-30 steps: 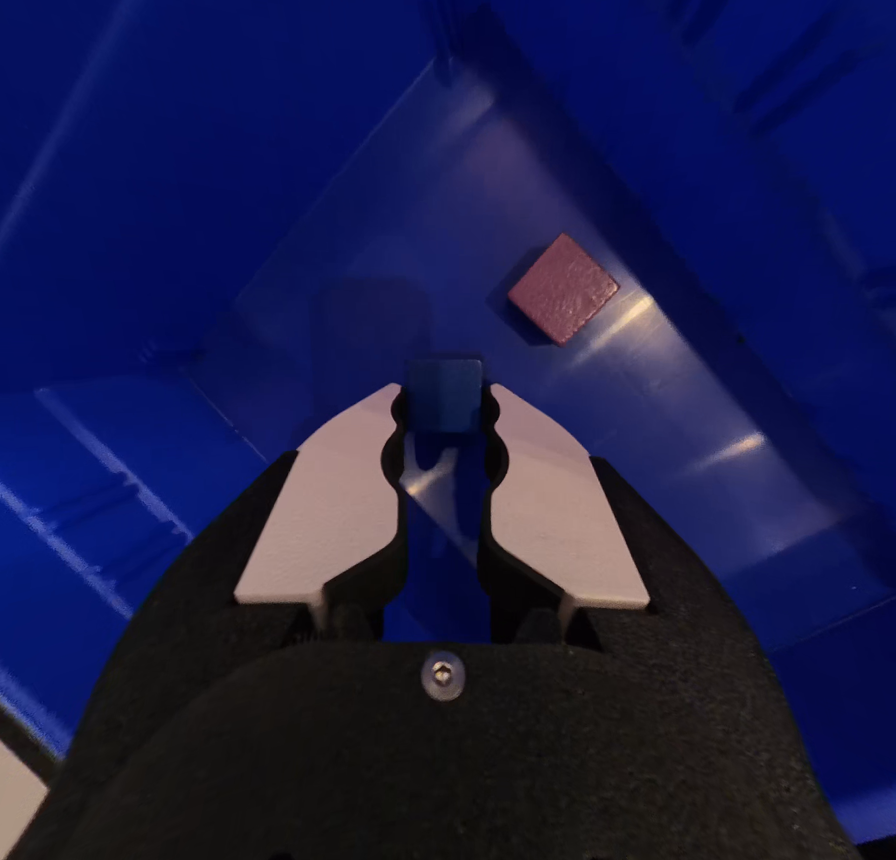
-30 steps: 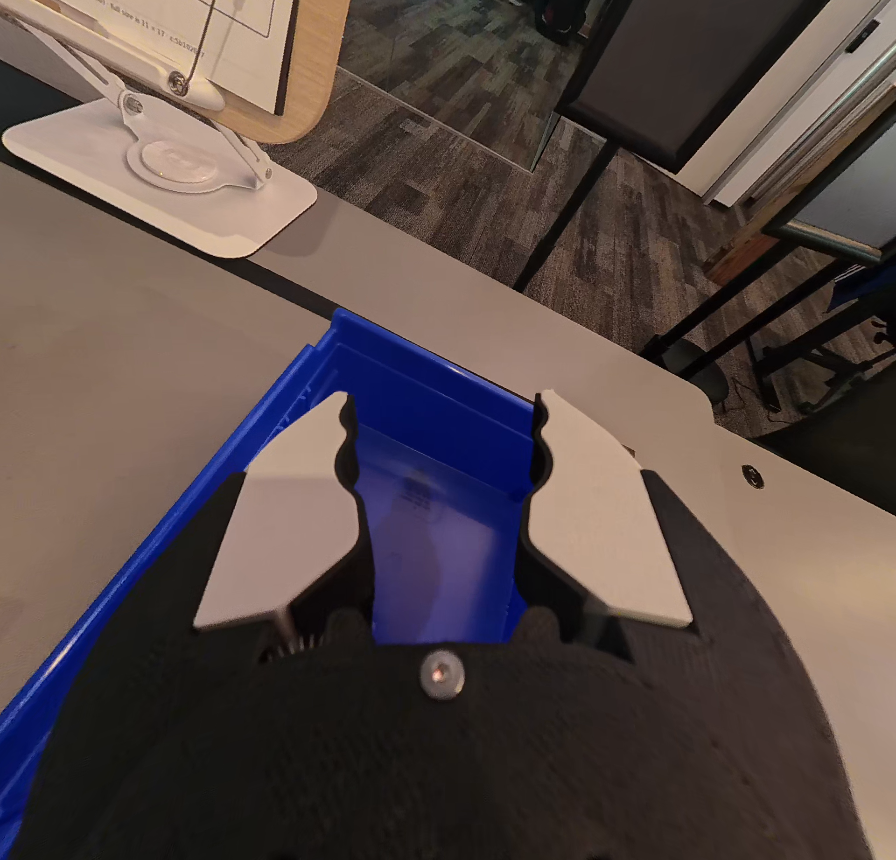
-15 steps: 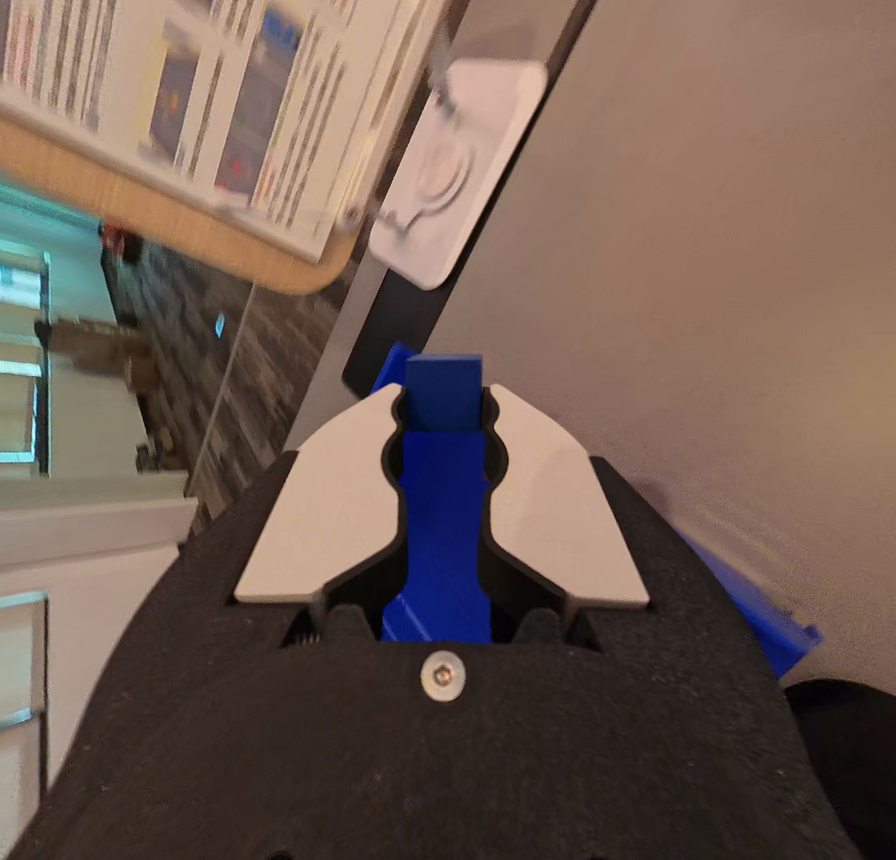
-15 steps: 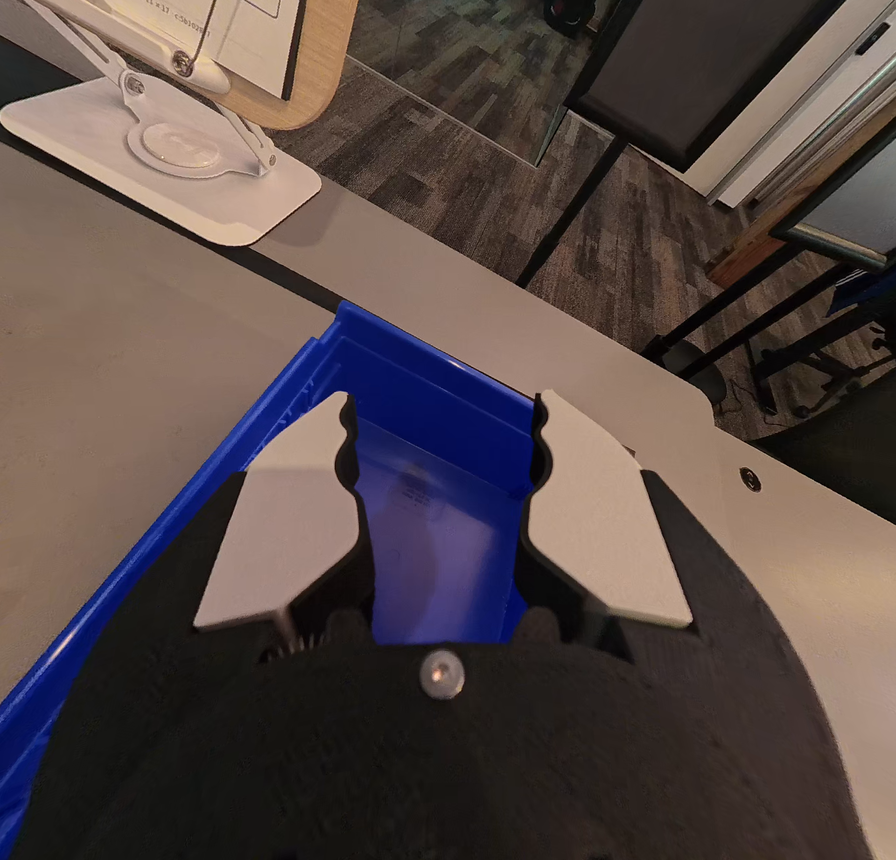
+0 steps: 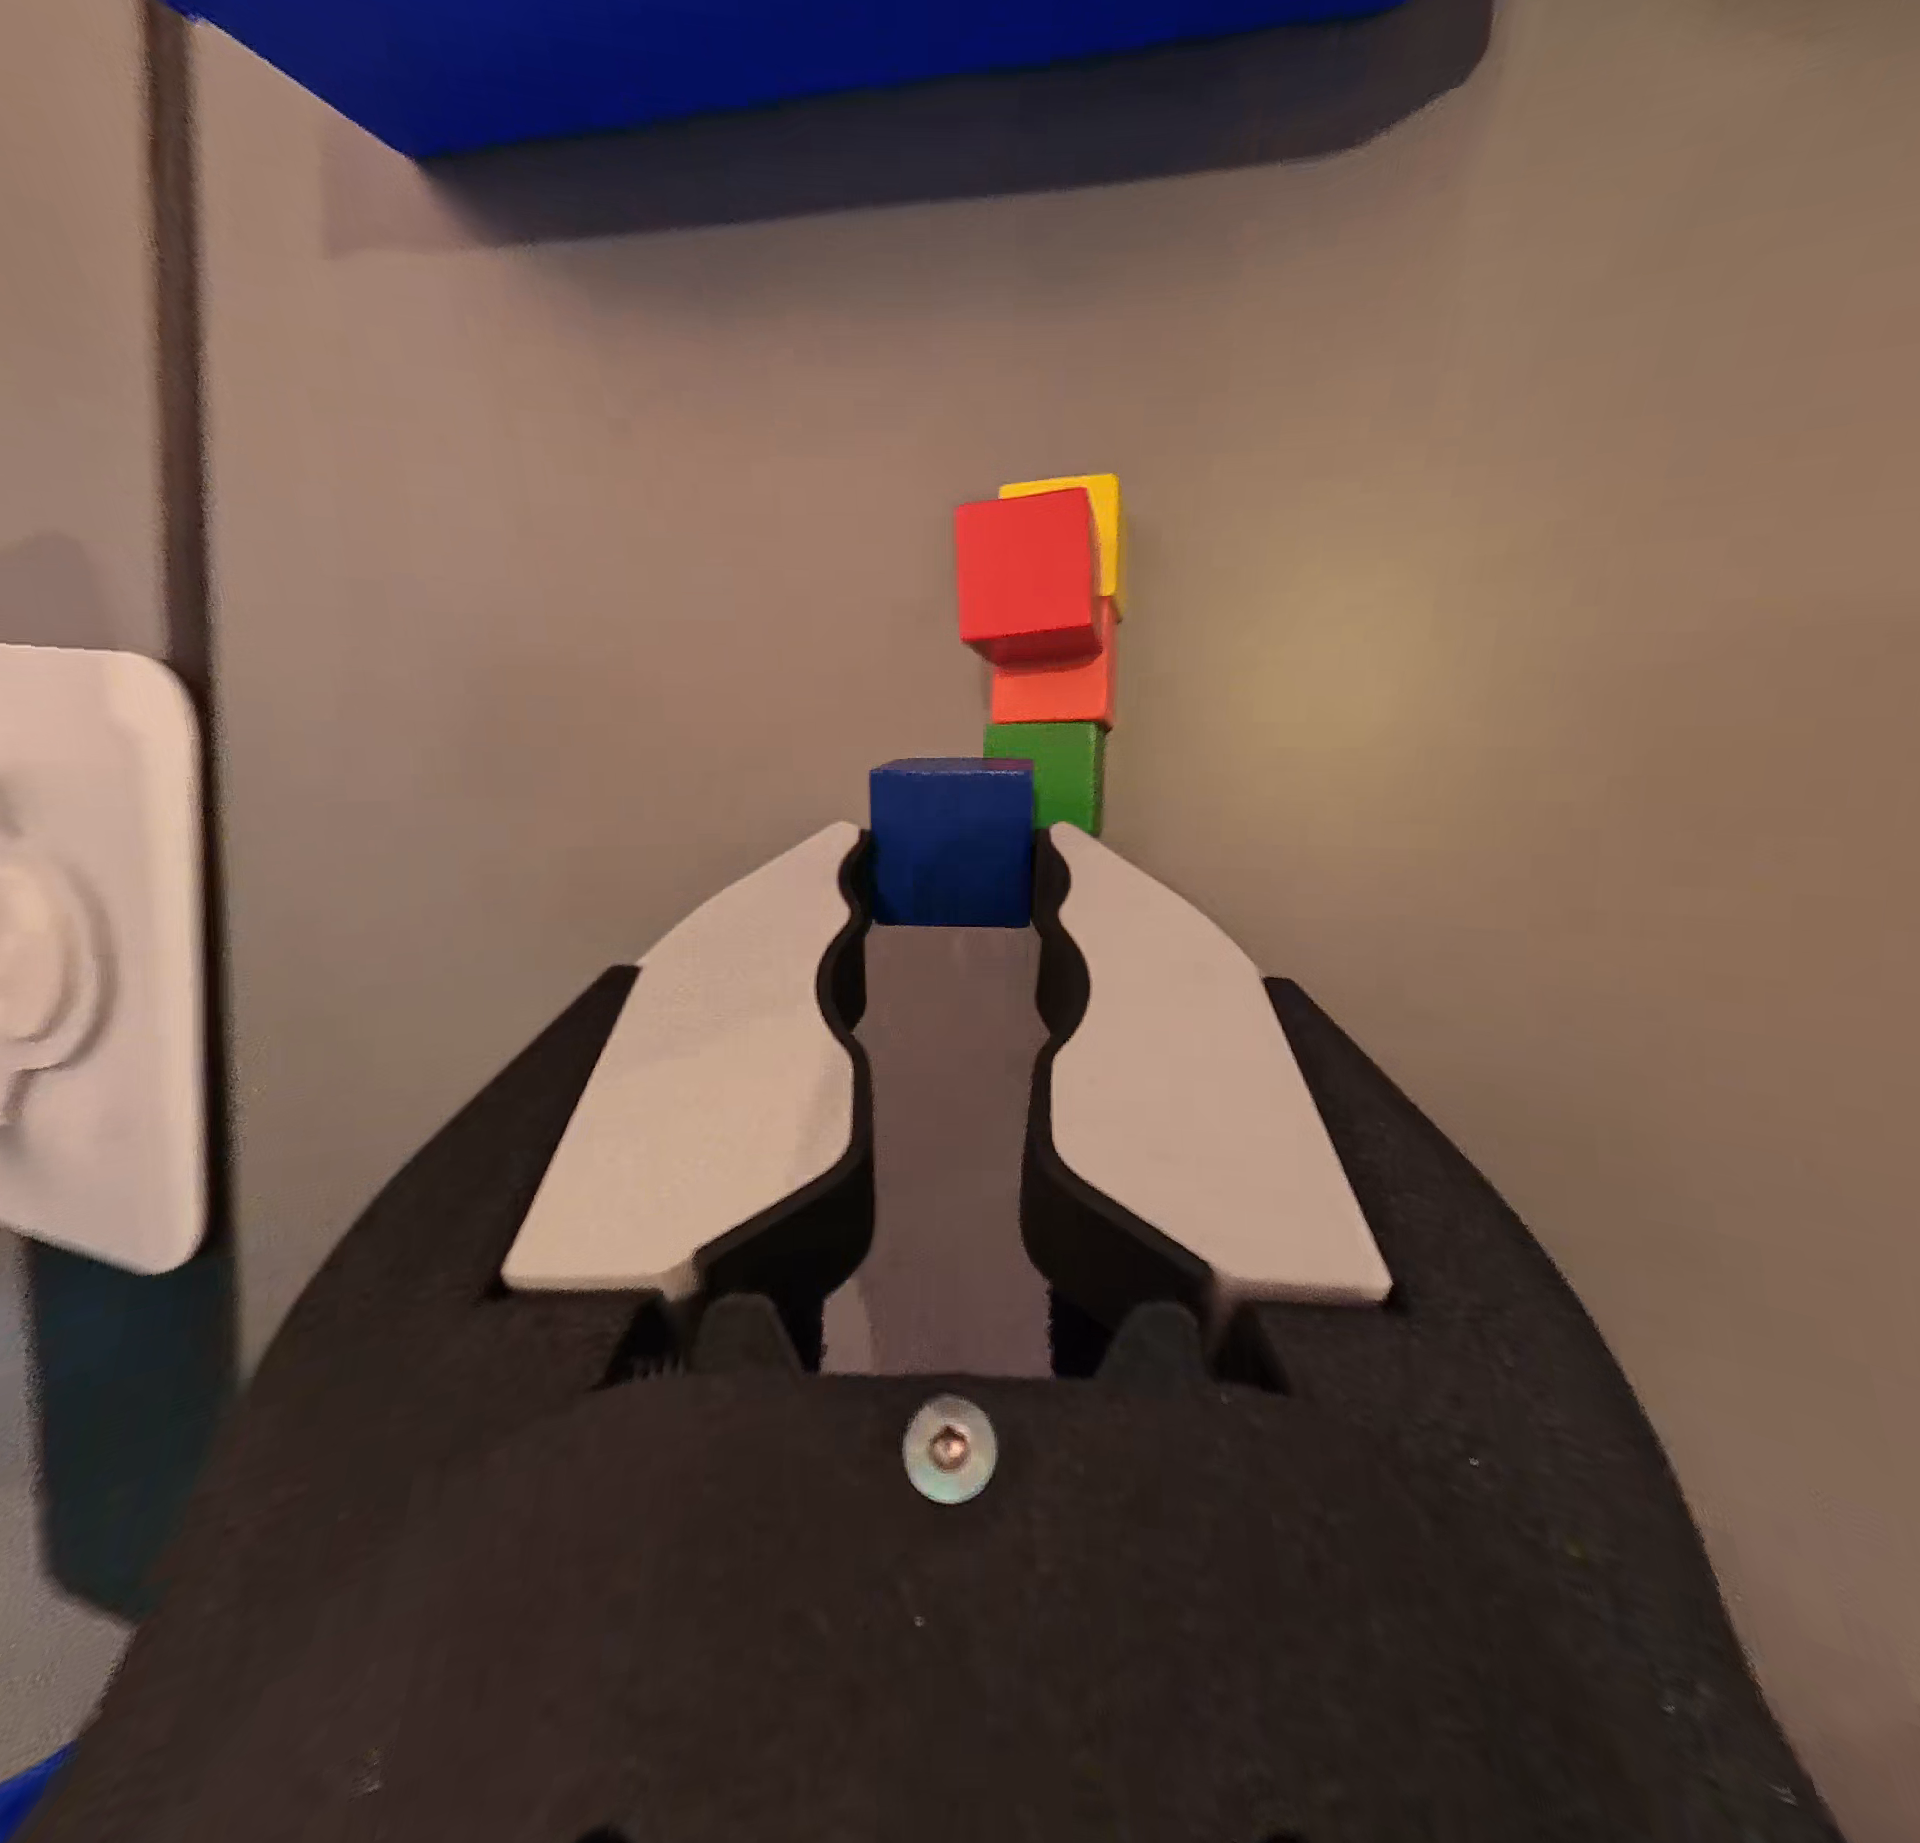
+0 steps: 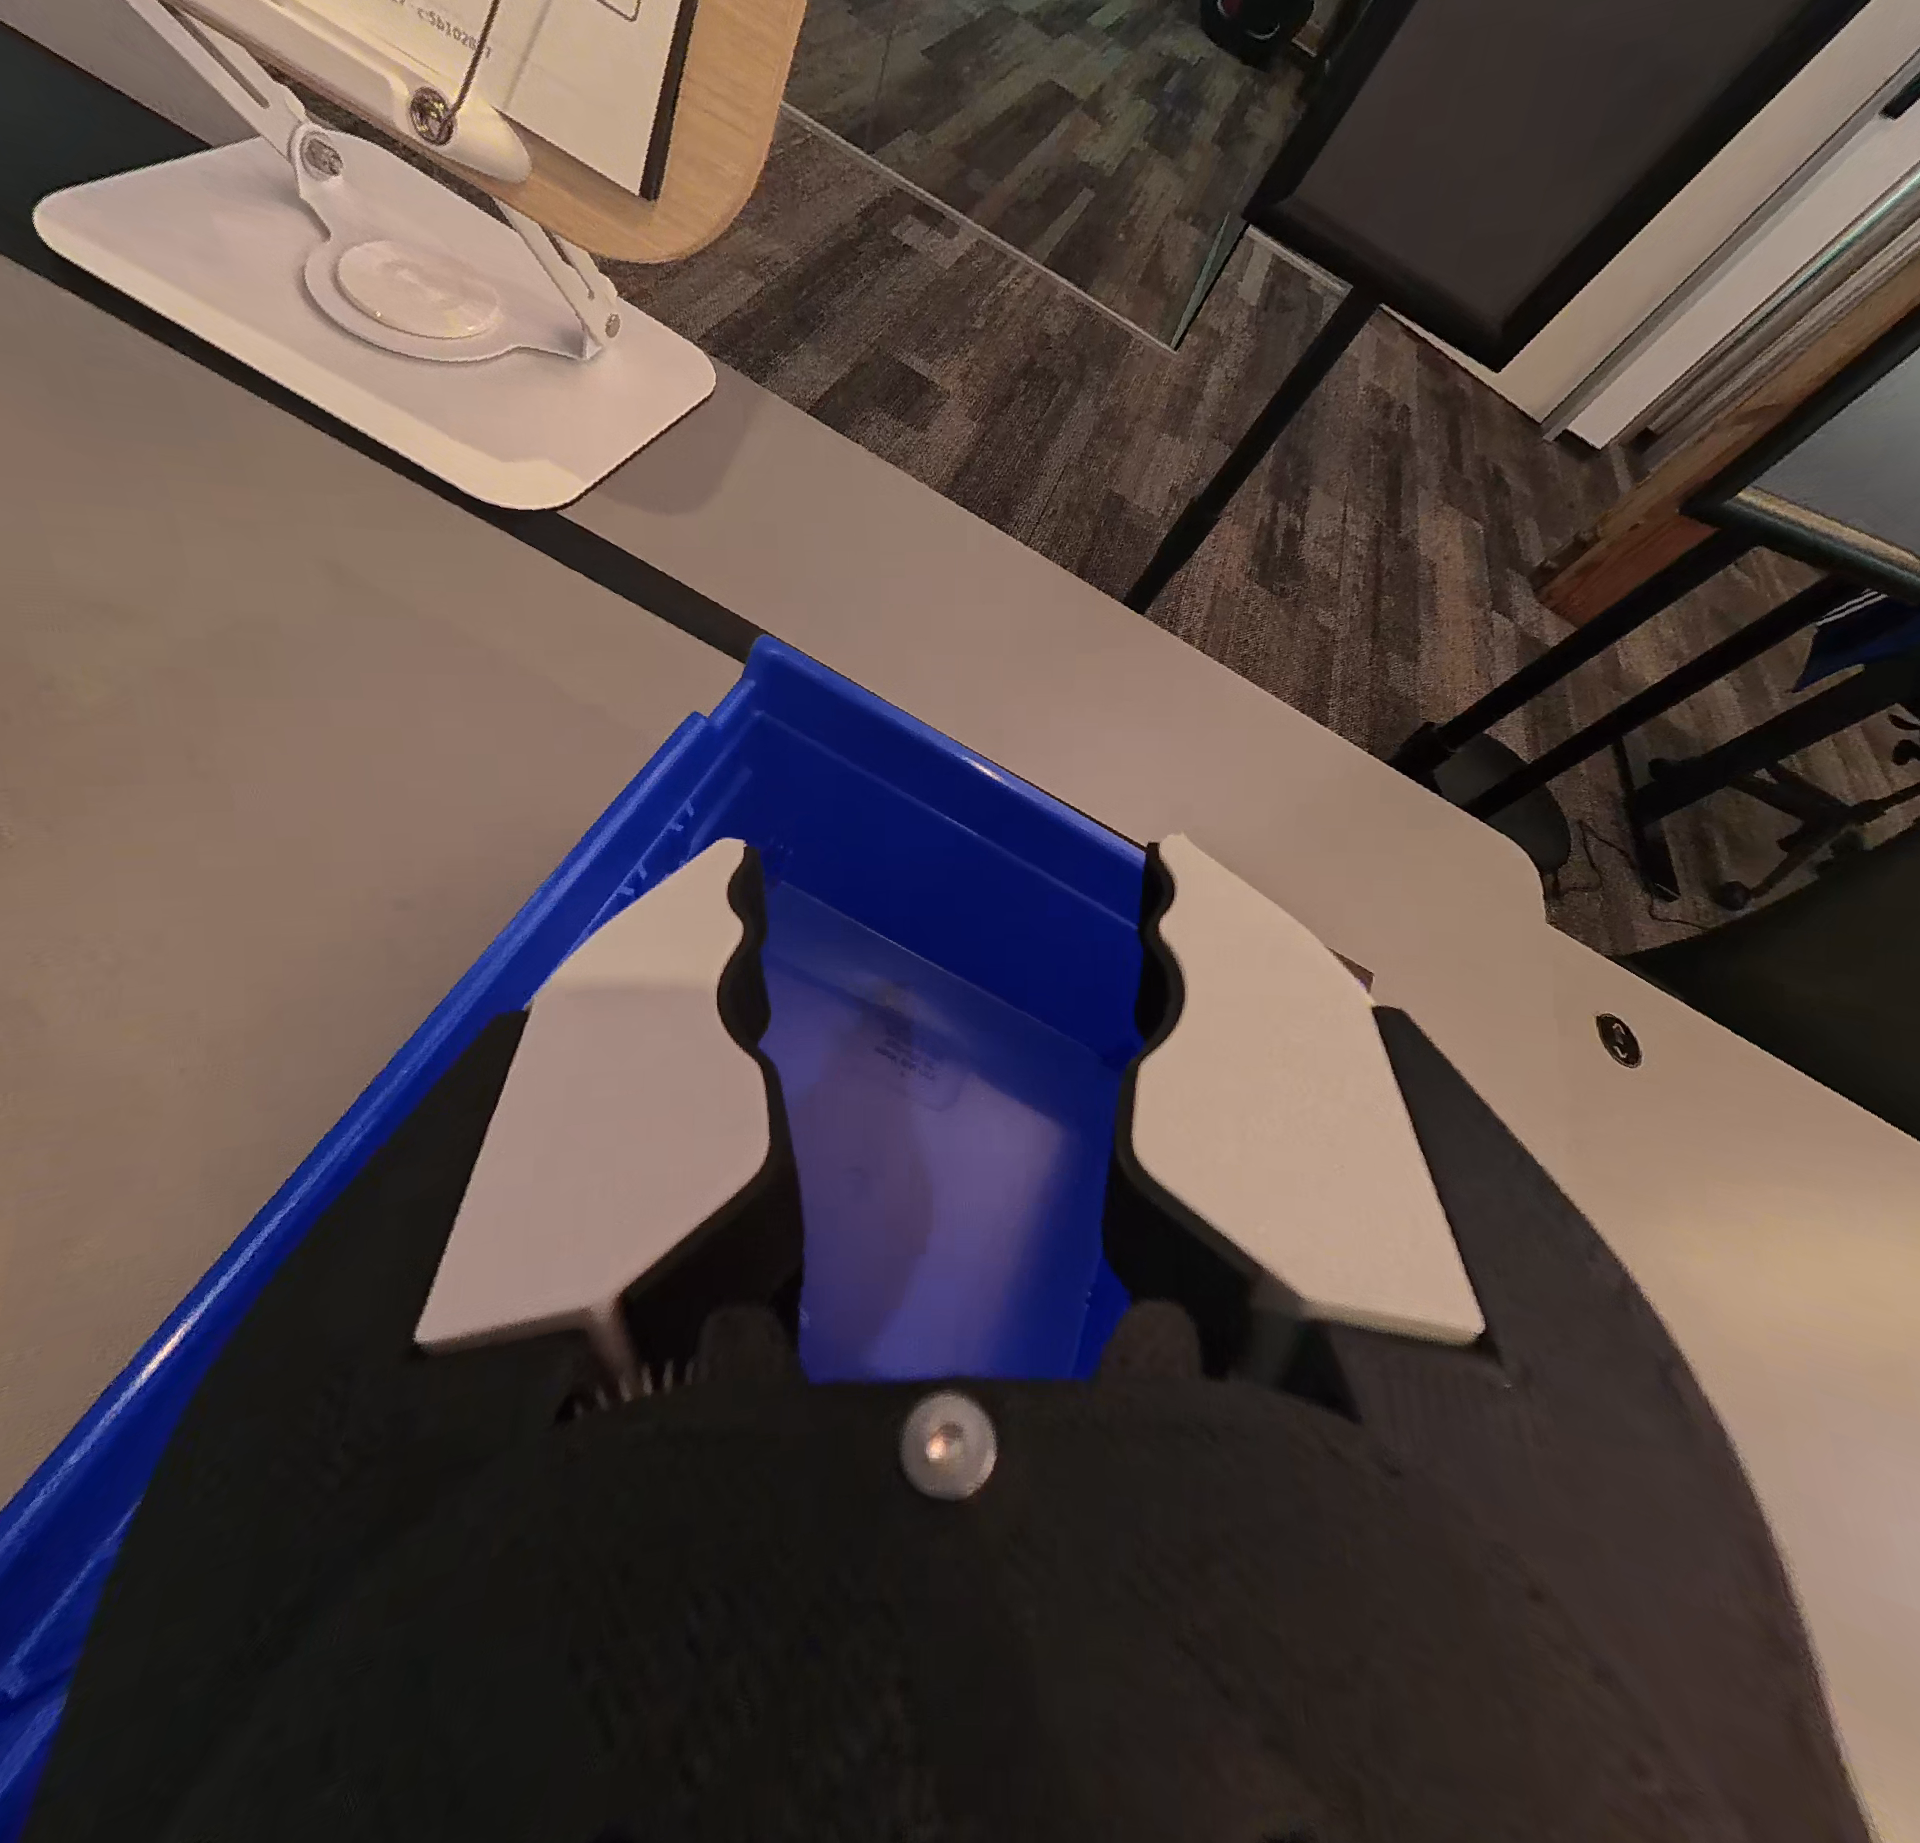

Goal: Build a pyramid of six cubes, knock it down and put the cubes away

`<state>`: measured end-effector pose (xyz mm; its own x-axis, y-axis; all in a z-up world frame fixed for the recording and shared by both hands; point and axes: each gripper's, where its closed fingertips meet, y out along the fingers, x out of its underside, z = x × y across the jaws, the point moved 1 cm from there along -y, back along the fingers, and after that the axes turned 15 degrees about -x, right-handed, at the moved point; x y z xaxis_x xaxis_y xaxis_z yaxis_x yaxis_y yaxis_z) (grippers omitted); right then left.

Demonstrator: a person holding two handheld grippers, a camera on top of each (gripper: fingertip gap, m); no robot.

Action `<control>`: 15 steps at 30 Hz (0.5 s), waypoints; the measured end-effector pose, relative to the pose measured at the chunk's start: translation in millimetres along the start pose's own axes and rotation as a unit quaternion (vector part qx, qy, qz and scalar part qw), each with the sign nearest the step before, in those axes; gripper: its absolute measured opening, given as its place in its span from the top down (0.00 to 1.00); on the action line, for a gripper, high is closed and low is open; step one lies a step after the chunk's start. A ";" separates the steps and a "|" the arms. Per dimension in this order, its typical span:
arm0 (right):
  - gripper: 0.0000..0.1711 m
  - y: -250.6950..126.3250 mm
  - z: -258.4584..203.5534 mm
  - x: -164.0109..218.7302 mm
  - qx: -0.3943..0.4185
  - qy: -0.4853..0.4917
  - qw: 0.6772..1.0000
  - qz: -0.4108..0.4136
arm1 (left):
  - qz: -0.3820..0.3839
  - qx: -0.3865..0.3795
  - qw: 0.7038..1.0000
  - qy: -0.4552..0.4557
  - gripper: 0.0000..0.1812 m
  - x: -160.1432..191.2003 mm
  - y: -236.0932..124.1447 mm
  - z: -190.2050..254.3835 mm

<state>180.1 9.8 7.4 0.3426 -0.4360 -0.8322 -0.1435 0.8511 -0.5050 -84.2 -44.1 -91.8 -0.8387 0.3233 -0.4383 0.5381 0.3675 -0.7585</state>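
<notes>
Half a second earlier the left hand-held gripper (image 5: 952,837) had been pointing across the blue bin's rim toward the stand; it had since swung to look down on the grey bench (image 5: 1455,546), with its fingers clamped on the blue cube (image 5: 950,846) at the very tips. Just beyond that cube, a green cube (image 5: 1065,770), an orange cube (image 5: 1055,690) and a yellow cube (image 5: 1103,520) lay in a touching row on the bench, and a red cube (image 5: 1023,567) sat on top, over the orange and yellow ones. The blue bin (image 5: 727,27) filled the top edge of the left wrist view, and the white base of a stand (image 5: 94,962) showed at the left. The right hand-held gripper (image 6: 945,858) had hardly shifted: it hung over the blue bin (image 6: 623,858) with its fingers spread apart and nothing between them. The white stand (image 6: 395,339) stood at the bench's far edge, carrying a wooden-framed board (image 6: 727,79).
</notes>
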 end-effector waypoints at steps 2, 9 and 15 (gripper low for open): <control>0.59 0.0 0.3 0.6 -0.001 0.000 1.000 -0.001 | -0.015 0.020 1.000 -0.007 0.84 1.5 10.7 7.3; 0.59 1.6 -0.2 1.9 -0.004 0.000 1.000 -0.006 | -0.002 0.043 0.999 -0.022 0.84 -4.9 20.0 13.7; 0.59 4.2 -1.9 3.8 -0.007 -0.003 1.000 -0.014 | -0.006 0.049 0.999 -0.012 0.84 -6.8 24.8 18.5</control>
<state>179.1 11.1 1.6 0.3521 -0.4572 -0.8167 -0.1466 0.8349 -0.5306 -66.7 -53.3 -116.5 -0.8473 0.2987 -0.4391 0.5181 0.2836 -0.8069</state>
